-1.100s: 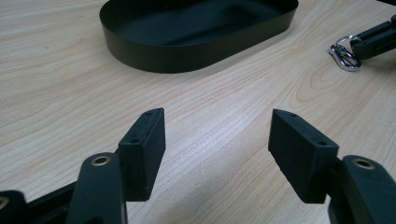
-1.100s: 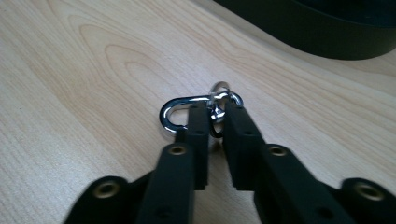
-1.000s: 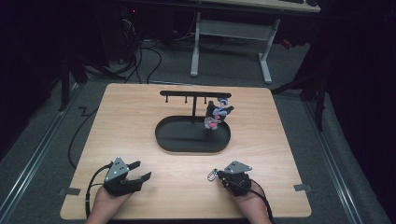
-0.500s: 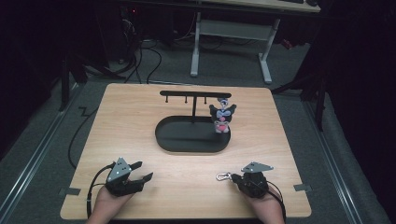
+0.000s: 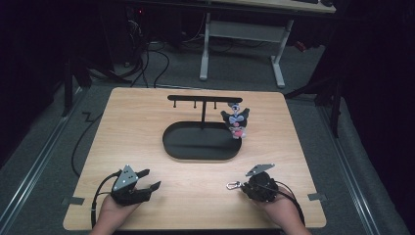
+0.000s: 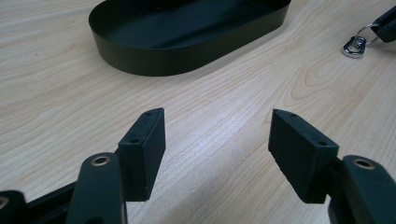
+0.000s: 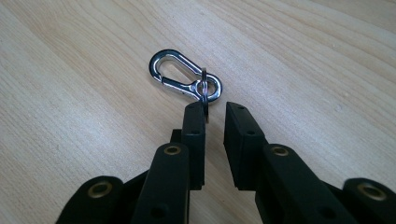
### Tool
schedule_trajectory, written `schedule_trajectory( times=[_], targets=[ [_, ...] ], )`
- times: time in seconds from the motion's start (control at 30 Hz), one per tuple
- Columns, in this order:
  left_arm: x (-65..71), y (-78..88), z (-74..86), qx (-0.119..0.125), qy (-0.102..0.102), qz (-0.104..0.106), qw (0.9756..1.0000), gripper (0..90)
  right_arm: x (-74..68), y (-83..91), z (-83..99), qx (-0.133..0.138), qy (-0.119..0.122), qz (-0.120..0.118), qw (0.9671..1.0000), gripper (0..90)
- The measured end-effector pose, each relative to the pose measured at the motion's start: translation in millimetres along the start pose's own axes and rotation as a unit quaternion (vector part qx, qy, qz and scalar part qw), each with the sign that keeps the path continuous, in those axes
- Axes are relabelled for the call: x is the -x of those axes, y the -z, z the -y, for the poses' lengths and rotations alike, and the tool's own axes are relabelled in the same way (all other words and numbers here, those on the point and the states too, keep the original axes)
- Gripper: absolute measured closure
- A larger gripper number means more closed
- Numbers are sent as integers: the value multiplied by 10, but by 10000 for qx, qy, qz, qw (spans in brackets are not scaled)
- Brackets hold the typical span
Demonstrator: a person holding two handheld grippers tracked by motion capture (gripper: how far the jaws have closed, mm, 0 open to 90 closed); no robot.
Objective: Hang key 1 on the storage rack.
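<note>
A silver carabiner clip (image 7: 180, 74) with a split ring (image 7: 205, 95) lies on the wooden table (image 5: 147, 112). My right gripper (image 7: 215, 114) sits right behind it. Its jaws have just been opening and now stand slightly apart, with the ring's edge in the gap, leaning on the left pad. In the high view the clip (image 5: 232, 185) lies just left of the right gripper (image 5: 243, 186), near the front edge. My left gripper (image 5: 149, 179) rests at the front left, its jaws (image 6: 217, 135) wide open around nothing. A dark plush toy (image 5: 236, 121) hangs from the right end of the black hook rack (image 5: 203, 99).
A black oval tray (image 5: 171, 142) forms the rack's base in the middle of the table; its wall (image 6: 154, 58) lies ahead of the left gripper. From that gripper the clip (image 6: 351, 46) appears at the far right. A desk frame (image 5: 244, 34) stands on the floor beyond.
The right gripper has shifted to the right along the front of the table, and its jaws have parted slightly. The plush toy, tilted a second ago, now hangs straight. The left gripper has stayed put.
</note>
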State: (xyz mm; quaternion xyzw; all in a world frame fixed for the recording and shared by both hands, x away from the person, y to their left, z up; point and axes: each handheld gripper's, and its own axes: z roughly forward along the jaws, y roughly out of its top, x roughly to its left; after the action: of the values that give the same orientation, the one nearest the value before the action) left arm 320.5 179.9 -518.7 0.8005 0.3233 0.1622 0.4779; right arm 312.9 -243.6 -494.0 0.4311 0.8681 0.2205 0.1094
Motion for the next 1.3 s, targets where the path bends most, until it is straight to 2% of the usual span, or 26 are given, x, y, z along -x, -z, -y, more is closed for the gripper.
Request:
schedule_trajectory(
  times=[0.2, 0.43, 0.6, 0.83, 1.07, 1.3],
  targets=[
    [-2, 7, -4, 12, -15, 6, 10000, 372, -6, -42, -124, -471, 224, 48, 9986, 761],
    [0, 13, -8, 30, -19, 13, 10000, 372, -16, -24, -264, -799, 429, 88, 9958, 760],
    [1, 10, -12, 24, -27, 18, 10000, 372, -5, -16, -313, -850, 421, 33, 9955, 779],
    [-3, 4, -15, 22, -38, 19, 10000, 372, 14, -49, -373, -1098, 537, -36, 9925, 851],
    [-6, 7, -17, 21, -36, 25, 10000, 372, -12, -70, -382, -1217, 564, -130, 9909, 889],
    [-4, 2, -18, 23, -44, 22, 10000, 372, -11, 36, -445, -1242, 602, -221, 9902, 889]
  ],
)
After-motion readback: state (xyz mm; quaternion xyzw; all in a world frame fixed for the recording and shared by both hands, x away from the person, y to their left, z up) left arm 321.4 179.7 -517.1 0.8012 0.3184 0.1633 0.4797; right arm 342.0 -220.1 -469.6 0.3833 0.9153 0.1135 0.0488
